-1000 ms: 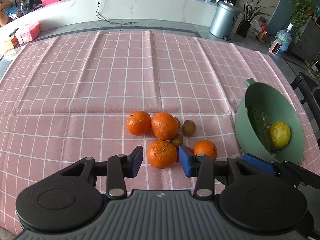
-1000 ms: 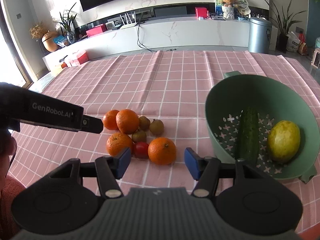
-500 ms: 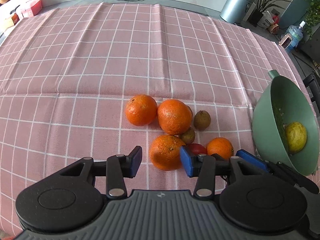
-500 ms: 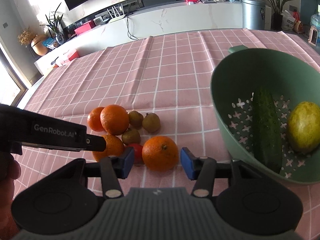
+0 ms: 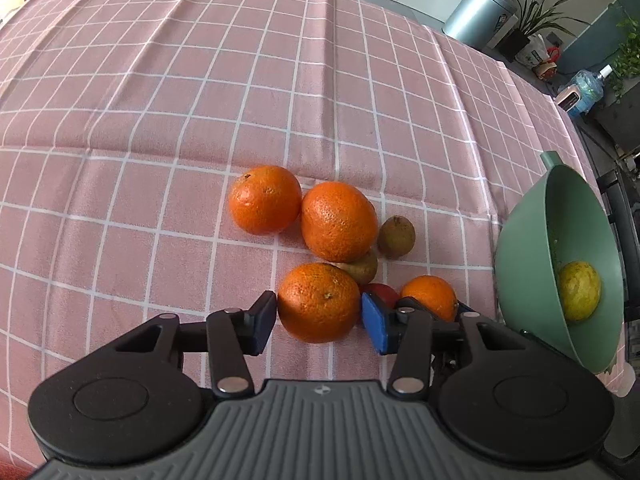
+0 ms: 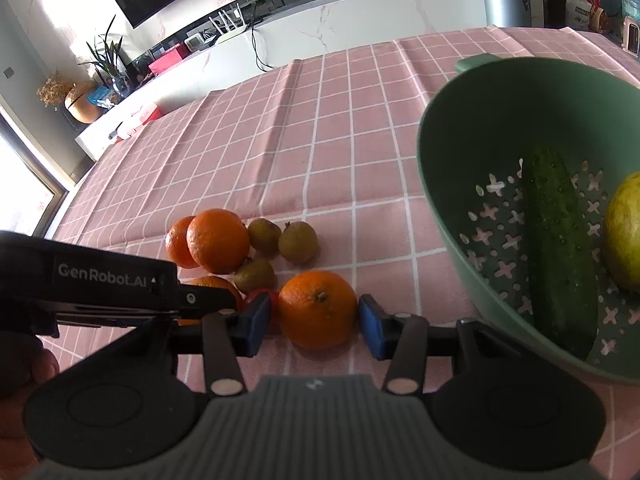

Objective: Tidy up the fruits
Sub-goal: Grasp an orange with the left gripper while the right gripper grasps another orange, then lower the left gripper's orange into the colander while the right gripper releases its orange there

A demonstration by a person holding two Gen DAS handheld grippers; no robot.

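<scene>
Dimpled round orange (image 5: 319,302) sits between left gripper (image 5: 319,324) jaws, perhaps touching.

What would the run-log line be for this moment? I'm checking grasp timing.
left gripper: open, straddling near orange | right gripper: open, straddling right orange | green colander: holds cucumber, yellow fruit

Two handheld grippers of matte black plastic with ribbed grey bodies. Left gripper (image 5: 319,322): blue fingertip pads (image 5: 374,322), silver pivot screws, round black discs either side. Right gripper (image 6: 310,326): same build. White "GenRobot.AI" lettering along the left unit's side. Sliver of bare skin at left edge.
</scene>
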